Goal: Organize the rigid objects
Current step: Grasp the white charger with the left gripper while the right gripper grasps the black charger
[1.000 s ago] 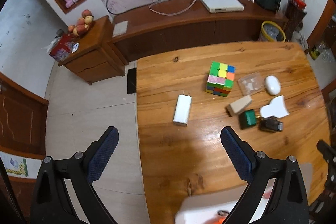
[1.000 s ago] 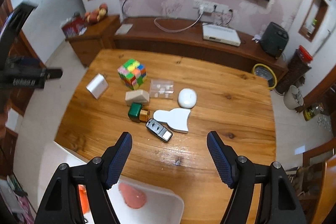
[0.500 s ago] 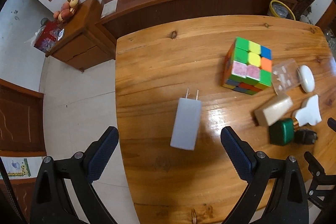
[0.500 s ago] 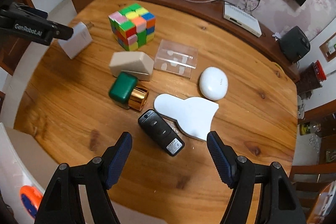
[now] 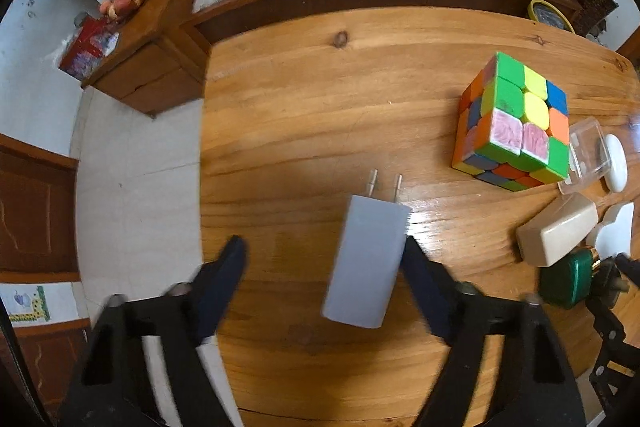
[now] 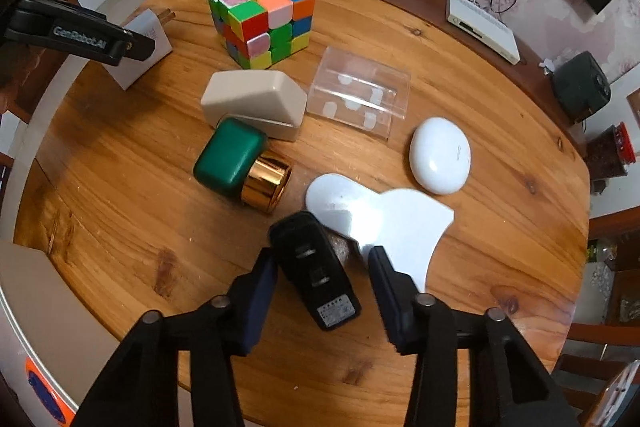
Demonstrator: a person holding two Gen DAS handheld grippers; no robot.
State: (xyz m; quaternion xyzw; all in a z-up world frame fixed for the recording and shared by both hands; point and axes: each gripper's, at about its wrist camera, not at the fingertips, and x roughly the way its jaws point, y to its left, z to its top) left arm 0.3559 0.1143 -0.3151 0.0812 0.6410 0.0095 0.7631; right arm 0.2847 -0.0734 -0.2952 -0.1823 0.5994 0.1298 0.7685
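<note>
Both grippers have dropped closer to the table since the earlier frames; jaws on both narrower than before.

L gripper, lower centre of left wrist view: jaws closing, white charger between them, right finger at its edge, left finger clear of it, so not clamped yet. R gripper, lower centre of right wrist view: jaws closing round black key fob; left pad about touching, right pad apart w/ a gap. Rubik's cube upper centre, beige block below it, green-gold case touching block. Clear box and white oval case to the right; white flat piece just beside fob.
</note>
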